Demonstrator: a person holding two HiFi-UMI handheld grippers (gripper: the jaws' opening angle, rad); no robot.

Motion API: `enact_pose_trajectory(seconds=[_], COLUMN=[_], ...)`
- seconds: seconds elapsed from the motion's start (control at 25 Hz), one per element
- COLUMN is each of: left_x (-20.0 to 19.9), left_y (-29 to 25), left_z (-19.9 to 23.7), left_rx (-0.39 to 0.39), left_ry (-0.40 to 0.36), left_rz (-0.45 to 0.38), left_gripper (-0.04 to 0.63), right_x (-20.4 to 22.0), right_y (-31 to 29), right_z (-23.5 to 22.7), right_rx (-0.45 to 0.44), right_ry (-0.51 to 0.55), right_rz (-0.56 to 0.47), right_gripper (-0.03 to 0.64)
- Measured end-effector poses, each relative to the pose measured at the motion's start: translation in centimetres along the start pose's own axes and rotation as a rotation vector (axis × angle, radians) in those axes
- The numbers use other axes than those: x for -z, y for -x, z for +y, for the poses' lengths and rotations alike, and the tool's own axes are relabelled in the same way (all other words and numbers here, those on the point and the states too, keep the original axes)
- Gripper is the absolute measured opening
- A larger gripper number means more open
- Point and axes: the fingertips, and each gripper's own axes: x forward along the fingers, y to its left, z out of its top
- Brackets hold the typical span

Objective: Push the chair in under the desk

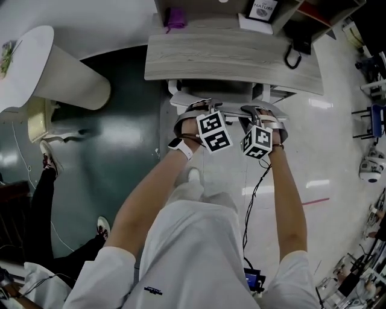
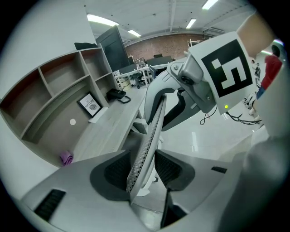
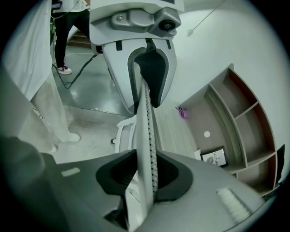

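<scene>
The chair's grey mesh backrest (image 1: 232, 112) stands upright just in front of the pale wooden desk (image 1: 229, 57), with its white seat (image 1: 181, 98) partly beneath the desktop. My left gripper (image 1: 194, 111) is shut on the backrest's top edge (image 2: 145, 154), the mesh rim lying between its dark pads. My right gripper (image 1: 263, 116) is shut on the same edge (image 3: 147, 149) further right. Each gripper shows in the other's view, the right gripper (image 2: 181, 97) and the left gripper (image 3: 147, 86), both clamped on the rim.
A shelf unit behind the desk holds a framed picture (image 1: 263, 11), a purple object (image 1: 175, 17) and a black phone (image 1: 298, 48). A white round table (image 1: 54, 66) stands at the left, with another person's feet (image 1: 48, 158) near it. A cable (image 1: 253, 199) trails on the floor.
</scene>
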Motion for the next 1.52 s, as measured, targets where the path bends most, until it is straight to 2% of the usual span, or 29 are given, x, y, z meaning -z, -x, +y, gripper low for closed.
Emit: enact_pose_trajectory(seconds=[0.36,0.48,0.64,0.76,0.84,0.92,1.08,1.28,1.32,1.36,1.52], left_x=[-1.2,-1.6,-1.5,-1.5,-1.7,-2.2,-3.4,-2.4,-2.0,-1.7,-0.7], left_y=[-1.8,-1.9,-2.1,-2.1,-1.5,-0.4,3.5,8.8,10.0,11.3,15.7], left_z=[4.6,5.0,4.4,4.6,4.4,4.1,2.7,-1.1,-1.5,-1.9,-3.3], left_rx=[-0.013,-0.008,-0.034,-0.041,-0.043,-0.054,-0.099,-0.079,-0.080,-0.083,-0.108], left_ry=[0.005,0.006,0.005,0.005,0.020,0.084,0.196,0.389,0.437,0.479,0.564], left_rz=[0.003,0.005,0.003,-0.012,-0.067,-0.158,-0.314,-0.435,-0.454,-0.476,-0.557], left_gripper=[0.172,0.172,0.172,0.173,0.175,0.172,0.164,0.112,0.048,0.012,0.011], right_x=[0.4,0.8,1.4,1.0,0.4,0.0,-1.1,-2.4,-2.7,-3.0,-4.7], right_y=[-2.7,-3.2,-3.7,-3.4,-2.6,-1.4,2.3,7.8,8.9,10.0,14.2], right_z=[-4.5,-5.0,-4.6,-4.9,-4.7,-4.7,-4.9,-4.1,-3.7,-3.3,-1.5], right_rx=[0.018,0.001,0.058,0.063,0.038,0.036,0.088,0.139,0.148,0.161,0.218], right_ry=[0.030,0.052,0.091,0.060,-0.007,-0.044,-0.093,-0.350,-0.387,-0.414,-0.525], right_rz=[0.000,-0.015,-0.002,-0.021,-0.056,-0.079,-0.137,-0.225,-0.242,-0.254,-0.298], right_gripper=[0.110,0.098,0.084,0.108,0.162,0.209,0.210,0.175,0.175,0.175,0.159])
